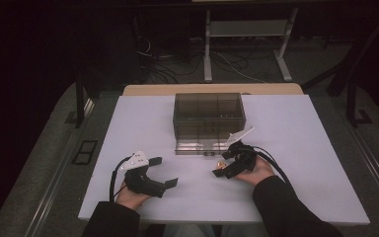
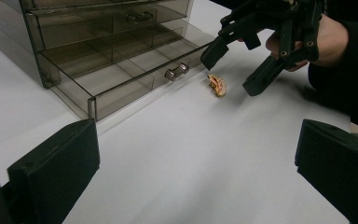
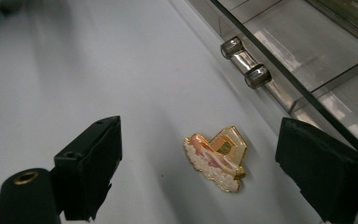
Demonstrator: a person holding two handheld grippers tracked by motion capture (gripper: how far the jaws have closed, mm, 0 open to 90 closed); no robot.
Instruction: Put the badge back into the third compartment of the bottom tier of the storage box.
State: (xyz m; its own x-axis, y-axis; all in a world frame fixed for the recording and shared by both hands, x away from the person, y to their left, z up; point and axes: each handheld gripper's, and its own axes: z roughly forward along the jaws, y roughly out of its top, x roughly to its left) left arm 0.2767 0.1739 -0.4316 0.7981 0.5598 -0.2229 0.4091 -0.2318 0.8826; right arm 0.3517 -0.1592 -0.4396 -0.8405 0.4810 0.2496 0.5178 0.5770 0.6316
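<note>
The right gripper [image 3: 198,168] hangs with its black jaws spread on either side of a small enamel pin [image 3: 216,157], the pads clear of it and nothing yet grasped — the pin lies flat on the white tabletop [image 1: 143,123], just in front of the pulled-out bottom drawer [image 2: 121,70] of a smoke-tinted clear plastic drawer cabinet [image 1: 208,116]. The pickup looks about to begin, and the likely drop into the open drawer is undone; its divided compartments appear bare. The pin is gold-rimmed and glossy, peach and cream with a scalloped lower edge and a square gold tab at its centre. Just beyond it, the drawer's stubby chrome handle [image 3: 246,62] juts from the clear front. The jaw pads are matte, blocky and square-cornered. To the left, the left gripper [image 1: 162,171] rests low over the table with its jaws wide apart and empty, well away from the pin, aimed toward the cabinet. Dark sleeves [image 1: 286,207] enter from the near edge.
</note>
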